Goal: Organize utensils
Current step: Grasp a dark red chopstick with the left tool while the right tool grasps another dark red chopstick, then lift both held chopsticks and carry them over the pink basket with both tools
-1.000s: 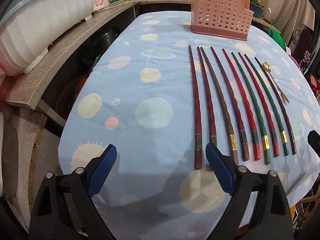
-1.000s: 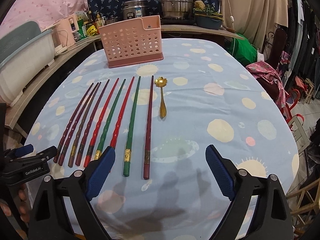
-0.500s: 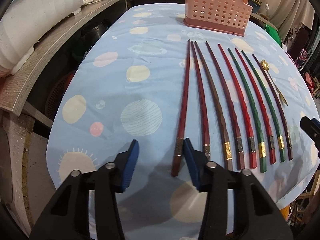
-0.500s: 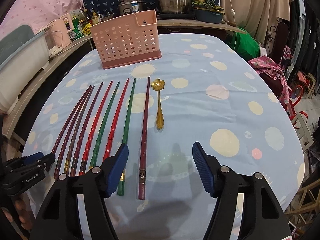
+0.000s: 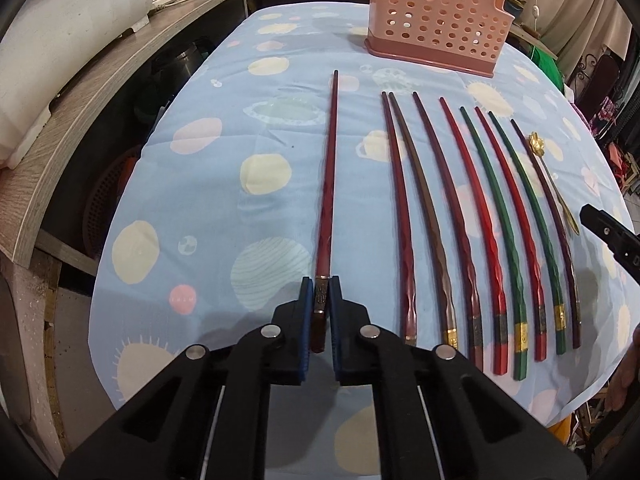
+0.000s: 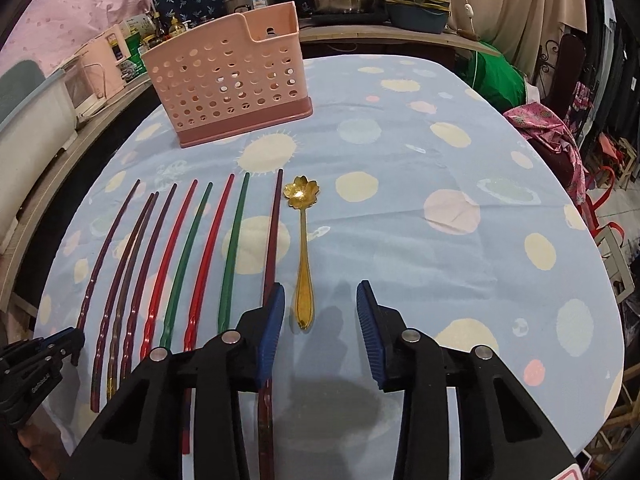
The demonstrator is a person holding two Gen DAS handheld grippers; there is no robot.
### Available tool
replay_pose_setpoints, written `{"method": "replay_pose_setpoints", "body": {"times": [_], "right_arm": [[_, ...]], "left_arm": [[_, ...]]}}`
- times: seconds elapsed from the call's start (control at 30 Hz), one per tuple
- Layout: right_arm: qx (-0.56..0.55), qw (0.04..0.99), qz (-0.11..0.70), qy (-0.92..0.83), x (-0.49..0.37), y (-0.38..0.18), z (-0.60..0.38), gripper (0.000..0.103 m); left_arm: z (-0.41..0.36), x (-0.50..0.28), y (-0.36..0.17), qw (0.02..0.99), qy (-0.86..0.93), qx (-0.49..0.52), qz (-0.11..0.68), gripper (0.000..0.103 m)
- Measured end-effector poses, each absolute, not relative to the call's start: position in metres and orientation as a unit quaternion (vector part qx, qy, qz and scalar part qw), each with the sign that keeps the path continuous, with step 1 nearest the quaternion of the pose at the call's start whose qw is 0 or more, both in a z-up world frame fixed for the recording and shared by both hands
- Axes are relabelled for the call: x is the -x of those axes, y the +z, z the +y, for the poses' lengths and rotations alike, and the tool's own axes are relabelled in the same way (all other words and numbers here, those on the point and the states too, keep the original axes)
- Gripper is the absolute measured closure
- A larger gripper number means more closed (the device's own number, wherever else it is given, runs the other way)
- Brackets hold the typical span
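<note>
The left tongs (image 5: pixel 320 312) are clenched on the thick end of one dark red chopstick (image 5: pixel 327 184). The stick points straight ahead of them, its long line running away toward the pink basket (image 5: pixel 436 20) far in front and a bit to the right. I think the stick has to go in there next, so the left tongs are the nearer ones for that job. I cannot tell if the stick is lifted or lies flat on the blue cloth (image 5: pixel 208 184).

The other chopsticks (image 5: pixel 480 220) lie in a row just to the right of the left tongs, all pointing the same way.

The right tongs (image 6: pixel 320 320) are released, with nothing between the pads. The gold spoon (image 6: pixel 303 256) lies straight ahead of them, handle end nearest, just inside the left pad. A dark chopstick (image 6: pixel 272 240) runs under that left pad, and its near end is partly hidden by the tongs
</note>
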State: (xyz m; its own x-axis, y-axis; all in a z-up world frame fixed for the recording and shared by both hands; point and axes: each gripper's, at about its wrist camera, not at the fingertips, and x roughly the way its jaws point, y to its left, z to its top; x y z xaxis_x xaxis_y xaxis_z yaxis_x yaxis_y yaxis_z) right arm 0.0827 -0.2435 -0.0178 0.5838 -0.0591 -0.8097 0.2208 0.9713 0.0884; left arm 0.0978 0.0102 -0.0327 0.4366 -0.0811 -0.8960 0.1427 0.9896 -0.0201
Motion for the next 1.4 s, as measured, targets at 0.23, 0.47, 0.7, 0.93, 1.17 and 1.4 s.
{"method": "replay_pose_setpoints", "body": {"times": [0.23, 0.47, 0.7, 0.93, 1.17, 1.4], "right_arm": [[-0.089, 0.878, 0.464, -0.077, -0.094, -0.032, -0.244, 0.077], [-0.08, 0.882, 0.457, -0.079, -0.09, -0.034, -0.242, 0.09], [-0.095, 0.884, 0.453, -0.071, -0.086, -0.028, -0.244, 0.093], [-0.094, 0.896, 0.428, -0.07, -0.083, -0.002, -0.247, 0.101], [-0.106, 0.904, 0.408, -0.066, -0.086, 0.018, -0.255, 0.101], [-0.103, 0.919, 0.377, -0.059, -0.097, 0.053, -0.259, 0.101]], "left_arm": [[0.01, -0.104, -0.032, 0.846, -0.065, -0.029, 0.528, 0.095], [0.01, -0.105, -0.032, 0.845, -0.065, -0.028, 0.529, 0.095], [0.013, -0.108, -0.031, 0.843, -0.068, -0.016, 0.534, 0.095], [0.016, -0.109, -0.008, 0.853, -0.069, -0.006, 0.517, 0.095], [0.02, -0.119, 0.024, 0.866, -0.068, 0.007, 0.495, 0.095], [0.021, -0.136, 0.069, 0.887, -0.077, 0.017, 0.456, 0.096]]}}
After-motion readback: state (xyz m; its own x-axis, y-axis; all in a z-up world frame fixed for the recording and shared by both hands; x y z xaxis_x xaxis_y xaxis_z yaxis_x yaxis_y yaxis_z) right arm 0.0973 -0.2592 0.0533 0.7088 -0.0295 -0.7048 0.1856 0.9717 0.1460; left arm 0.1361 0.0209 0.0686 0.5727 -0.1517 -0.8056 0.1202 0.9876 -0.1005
